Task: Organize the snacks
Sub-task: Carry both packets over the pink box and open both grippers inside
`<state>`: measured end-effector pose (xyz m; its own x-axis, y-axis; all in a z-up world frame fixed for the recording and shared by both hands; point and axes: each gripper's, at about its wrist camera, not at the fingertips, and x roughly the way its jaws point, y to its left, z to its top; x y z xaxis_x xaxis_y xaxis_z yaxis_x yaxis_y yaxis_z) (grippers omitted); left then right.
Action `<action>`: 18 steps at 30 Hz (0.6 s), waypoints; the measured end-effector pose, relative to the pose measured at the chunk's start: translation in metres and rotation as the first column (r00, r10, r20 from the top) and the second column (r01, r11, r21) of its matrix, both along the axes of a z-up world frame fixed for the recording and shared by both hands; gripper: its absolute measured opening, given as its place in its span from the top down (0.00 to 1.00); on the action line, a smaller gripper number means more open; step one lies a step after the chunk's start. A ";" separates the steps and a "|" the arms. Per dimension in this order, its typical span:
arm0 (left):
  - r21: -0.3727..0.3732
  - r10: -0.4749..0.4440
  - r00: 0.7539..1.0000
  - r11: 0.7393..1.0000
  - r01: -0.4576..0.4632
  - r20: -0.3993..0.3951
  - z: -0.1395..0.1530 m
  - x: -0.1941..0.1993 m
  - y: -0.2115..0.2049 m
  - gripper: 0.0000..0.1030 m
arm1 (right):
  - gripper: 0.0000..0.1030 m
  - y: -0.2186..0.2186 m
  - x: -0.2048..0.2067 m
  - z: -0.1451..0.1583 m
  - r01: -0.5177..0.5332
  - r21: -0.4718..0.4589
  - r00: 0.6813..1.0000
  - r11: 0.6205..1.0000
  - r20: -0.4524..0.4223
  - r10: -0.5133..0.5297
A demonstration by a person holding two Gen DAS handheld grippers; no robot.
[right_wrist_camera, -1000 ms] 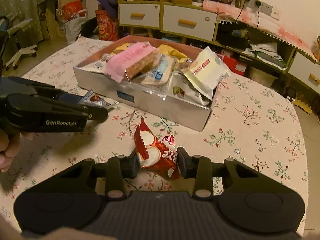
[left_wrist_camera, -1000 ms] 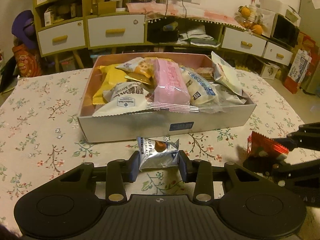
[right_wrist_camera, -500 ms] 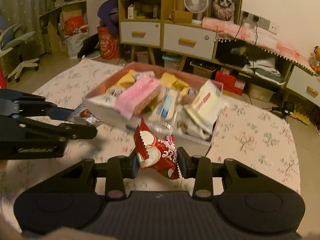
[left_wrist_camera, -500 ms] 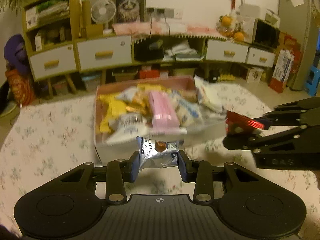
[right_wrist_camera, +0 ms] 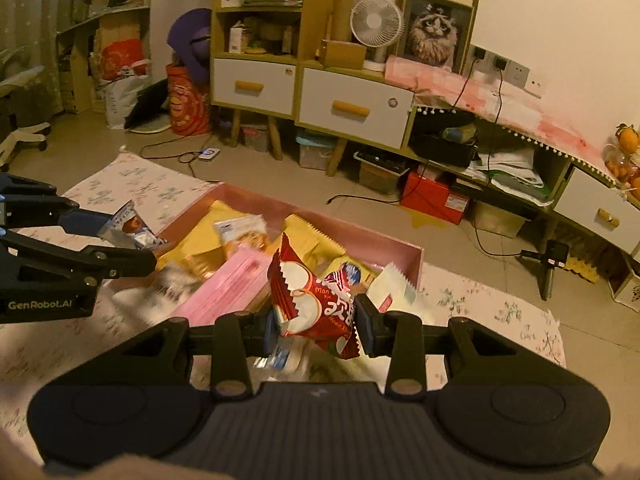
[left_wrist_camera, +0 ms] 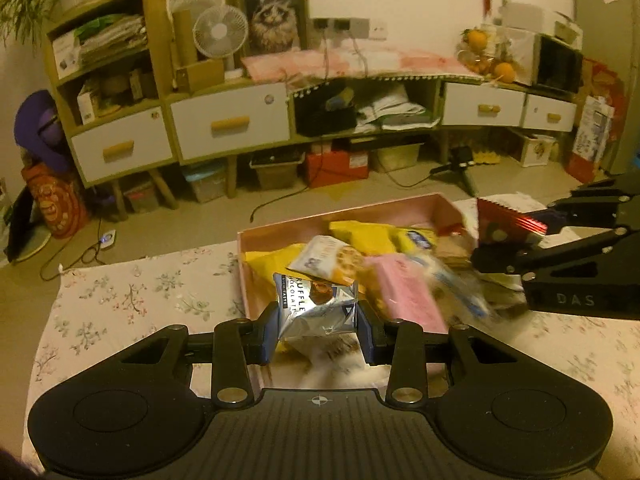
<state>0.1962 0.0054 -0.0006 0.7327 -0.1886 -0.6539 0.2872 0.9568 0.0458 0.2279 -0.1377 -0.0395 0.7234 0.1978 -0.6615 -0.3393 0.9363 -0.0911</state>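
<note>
Left fingers (left_wrist_camera: 269, 330) closed on a silver truffle chocolate packet (left_wrist_camera: 316, 308), clamped at both sides, hanging over the near left part of the pink snack box (left_wrist_camera: 340, 210). Right fingers (right_wrist_camera: 365, 326) pinched on a red Man Xin packet (right_wrist_camera: 316, 300), poised above the box's right half. Below, a crowded heap: pink wafer pack (left_wrist_camera: 406, 294), yellow bags (left_wrist_camera: 364, 236), white cookie packet (left_wrist_camera: 328, 258). Box resting on the flowered table (left_wrist_camera: 132, 300). Best done by lowering each packet into a gap rather than onto the heap, releasing low, one at a time, keeping the two grippers apart.
</note>
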 end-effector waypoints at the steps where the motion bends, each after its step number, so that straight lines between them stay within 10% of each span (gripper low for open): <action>1: -0.005 0.001 1.000 1.000 -0.001 -0.011 -0.002 0.005 0.002 0.64 | 0.66 0.001 0.005 -0.002 0.004 -0.003 1.000 1.000 -0.002 -0.004; 14: -0.022 0.025 0.996 0.999 -0.027 -0.087 -0.019 0.033 0.009 0.58 | 0.53 0.008 0.021 -0.014 0.041 -0.002 0.999 0.999 -0.021 -0.041; 18: -0.030 0.032 0.997 0.999 -0.034 -0.077 -0.015 0.028 0.010 0.34 | 0.37 0.007 0.012 -0.005 0.040 0.004 0.999 0.999 -0.008 -0.040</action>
